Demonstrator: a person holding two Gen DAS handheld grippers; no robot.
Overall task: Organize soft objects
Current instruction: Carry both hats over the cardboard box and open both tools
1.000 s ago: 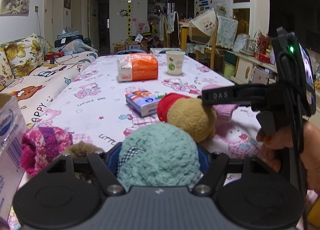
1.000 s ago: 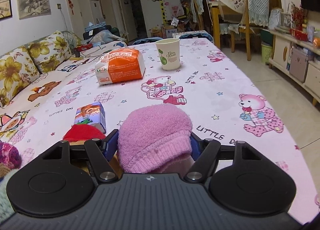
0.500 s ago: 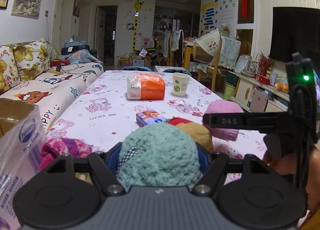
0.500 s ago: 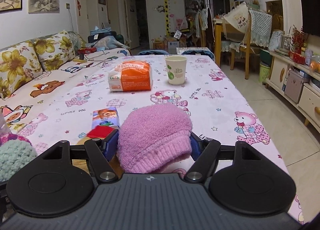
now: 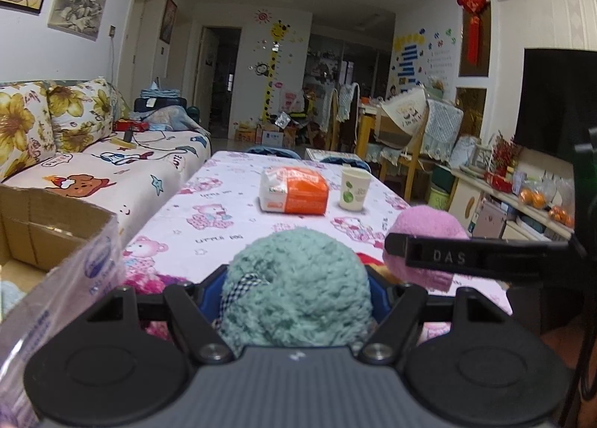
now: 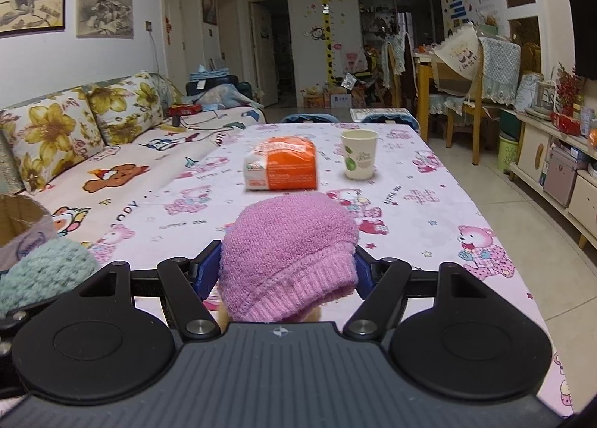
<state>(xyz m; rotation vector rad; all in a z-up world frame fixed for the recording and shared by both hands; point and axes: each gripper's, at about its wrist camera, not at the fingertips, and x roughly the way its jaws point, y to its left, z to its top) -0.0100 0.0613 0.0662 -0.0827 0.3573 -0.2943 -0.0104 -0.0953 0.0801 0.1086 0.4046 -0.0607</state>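
My left gripper (image 5: pixel 296 288) is shut on a teal knitted hat (image 5: pixel 294 288) and holds it above the table. My right gripper (image 6: pixel 287 264) is shut on a pink knitted hat (image 6: pixel 289 254), also lifted; it shows in the left wrist view (image 5: pixel 429 226) to the right of the teal hat. The teal hat shows at the left edge of the right wrist view (image 6: pixel 44 271). A cardboard box (image 5: pixel 48 234) with an open top stands close on the left. A magenta knitted item (image 5: pixel 147 280) lies on the table just behind my left gripper.
On the bear-print tablecloth (image 6: pixel 429 211) farther off lie an orange tissue pack (image 6: pixel 281 163) and a paper cup (image 6: pixel 359 159). A sofa (image 6: pixel 112 152) runs along the left. Chairs and a cabinet (image 6: pixel 559 167) stand at the right.
Both grippers have risen with their hats and tilted up. The plush bear and the small blue box have dropped out of view. The cardboard box has come closer on the left.
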